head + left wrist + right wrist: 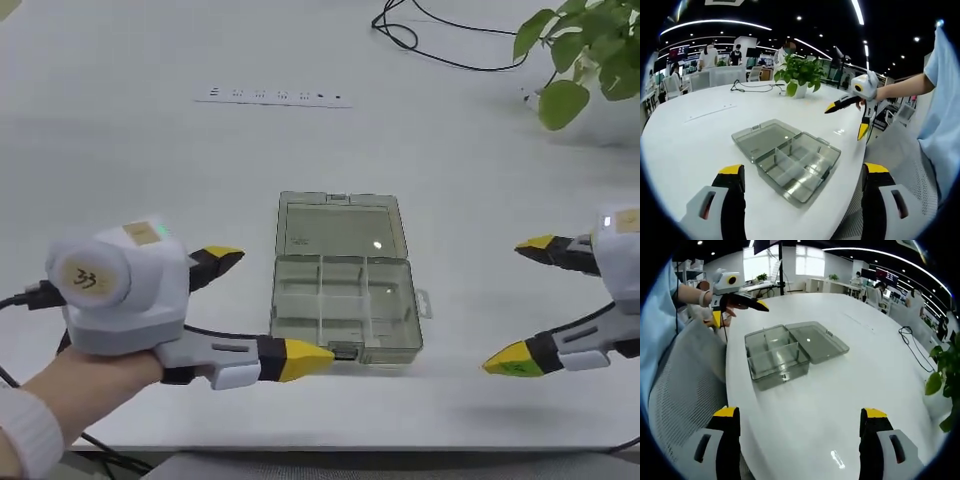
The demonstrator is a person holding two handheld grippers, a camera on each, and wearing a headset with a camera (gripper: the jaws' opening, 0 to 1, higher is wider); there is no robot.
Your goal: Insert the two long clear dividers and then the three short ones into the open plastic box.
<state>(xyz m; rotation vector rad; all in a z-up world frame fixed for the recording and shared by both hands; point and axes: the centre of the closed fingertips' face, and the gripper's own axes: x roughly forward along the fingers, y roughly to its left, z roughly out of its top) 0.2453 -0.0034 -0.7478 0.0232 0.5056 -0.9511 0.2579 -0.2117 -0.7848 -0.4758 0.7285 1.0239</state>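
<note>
Flanking the open plastic box point(412, 312) at the near edge of the bench point(150, 160), left tongs point(272, 306) and right tongs point(515, 304) stand released and empty; the dividers point(322, 292) appear already seated, so pressing each gently home into its slots seems advisable.
</note>
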